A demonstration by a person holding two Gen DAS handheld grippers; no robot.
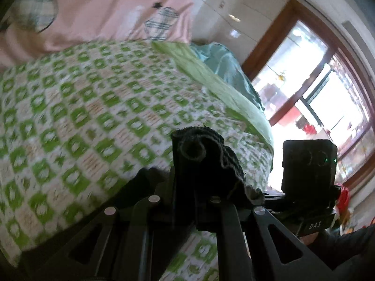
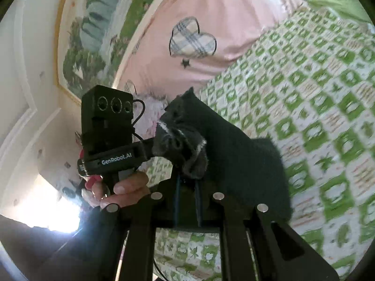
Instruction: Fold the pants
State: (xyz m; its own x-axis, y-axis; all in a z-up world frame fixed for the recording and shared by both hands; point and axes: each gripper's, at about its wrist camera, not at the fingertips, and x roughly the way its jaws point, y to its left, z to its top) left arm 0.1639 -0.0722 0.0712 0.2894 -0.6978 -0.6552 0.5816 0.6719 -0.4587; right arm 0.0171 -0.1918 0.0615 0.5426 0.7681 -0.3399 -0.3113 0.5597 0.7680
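Note:
The dark pants (image 1: 206, 161) are bunched in my left gripper (image 1: 187, 164), which is shut on the fabric and held above the bed. In the right wrist view the same dark pants (image 2: 225, 145) hang from my right gripper (image 2: 185, 164), also shut on a fold of the cloth. Both grippers are lifted off the green-and-white patterned bedspread (image 1: 93, 107), which also shows in the right wrist view (image 2: 316, 117). The other gripper with its camera box (image 2: 106, 117), held by a hand (image 2: 121, 189), shows close at the left of the right wrist view.
A pink quilt with plaid hearts (image 1: 105, 9) lies at the head of the bed, also in the right wrist view (image 2: 199, 35). A teal blanket (image 1: 225, 63) lies at the bed's far edge. A bright window (image 1: 316, 89) is beyond. A painting (image 2: 93, 35) hangs on the wall.

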